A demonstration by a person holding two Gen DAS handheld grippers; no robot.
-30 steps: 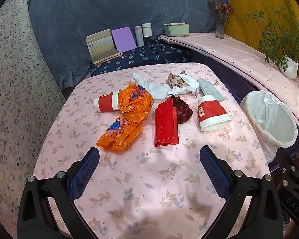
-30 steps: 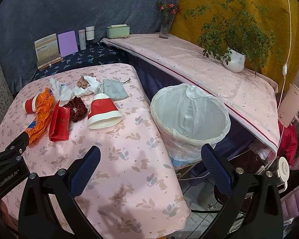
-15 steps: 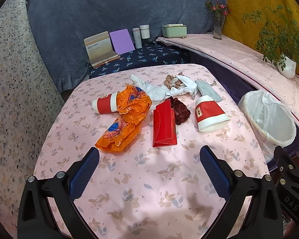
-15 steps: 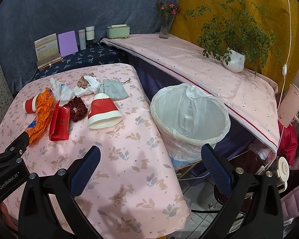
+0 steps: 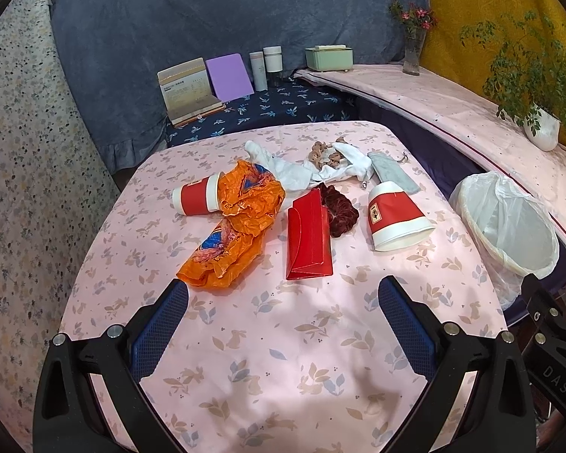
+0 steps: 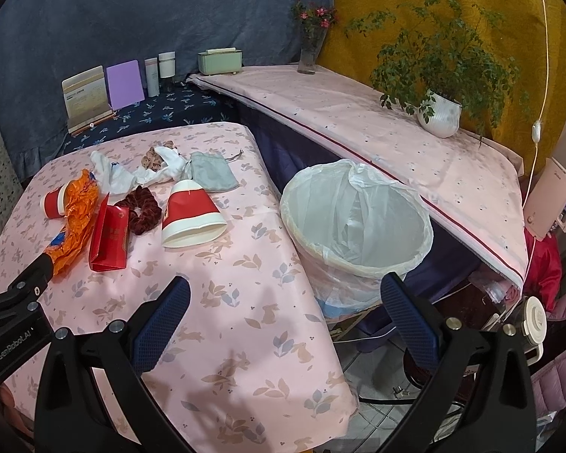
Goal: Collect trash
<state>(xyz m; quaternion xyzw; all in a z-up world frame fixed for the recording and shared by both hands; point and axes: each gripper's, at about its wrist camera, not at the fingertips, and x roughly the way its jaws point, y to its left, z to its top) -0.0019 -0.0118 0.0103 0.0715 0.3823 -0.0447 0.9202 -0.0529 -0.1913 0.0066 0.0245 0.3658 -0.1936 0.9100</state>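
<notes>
Left wrist view: the pink worktop (image 5: 283,339) carries trash left of the lined bin (image 5: 509,226): orange wrapper (image 5: 237,226), red box (image 5: 308,241), large cup (image 5: 396,215), small cup (image 5: 196,199). Both left gripper (image 5: 283,324) and right gripper (image 6: 285,317) hover with jaws spread, empty.

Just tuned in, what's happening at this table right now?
Trash pickup, nothing grabbed yet. Both the left gripper and the right gripper hover open and empty over the table. Two red cups, an orange wrapper and a red box lie there. The lined bin beside it looks empty.
</notes>
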